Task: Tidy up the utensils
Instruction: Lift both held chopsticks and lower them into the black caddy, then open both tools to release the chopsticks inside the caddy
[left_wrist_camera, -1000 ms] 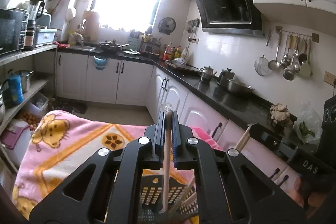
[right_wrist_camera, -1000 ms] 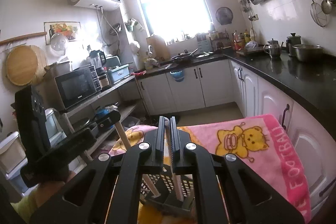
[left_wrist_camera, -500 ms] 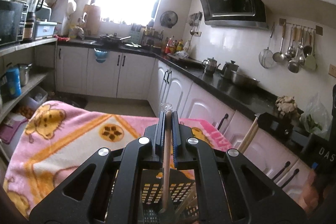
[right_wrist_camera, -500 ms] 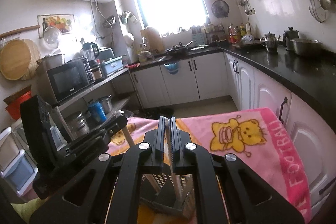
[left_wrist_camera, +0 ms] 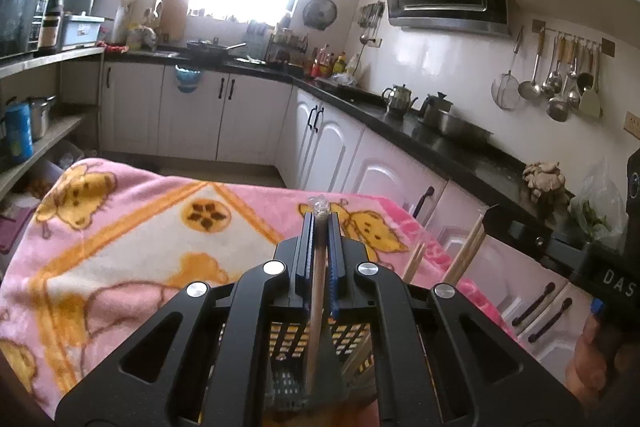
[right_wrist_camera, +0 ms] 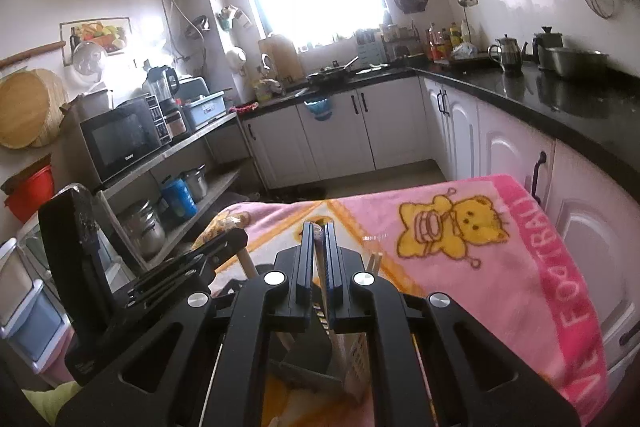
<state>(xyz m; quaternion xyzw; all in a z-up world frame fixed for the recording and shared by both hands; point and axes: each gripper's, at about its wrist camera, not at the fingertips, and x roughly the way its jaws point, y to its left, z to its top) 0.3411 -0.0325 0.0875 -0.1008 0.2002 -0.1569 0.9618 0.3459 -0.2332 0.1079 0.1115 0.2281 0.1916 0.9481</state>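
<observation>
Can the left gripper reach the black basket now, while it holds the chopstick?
Probably yes. The left gripper is shut on the chopstick, directly above the black basket, with nothing between them.

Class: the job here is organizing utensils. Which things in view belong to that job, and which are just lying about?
Job: left gripper, right gripper, each shut on a utensil handle; black basket; chopsticks.
Lying about: pink blanket, microwave, kettle.

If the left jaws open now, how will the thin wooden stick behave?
The wooden stick looks stiff and light, so it should not bend. It will probably drop into the black slotted basket below and lean like the chopsticks there.
</observation>
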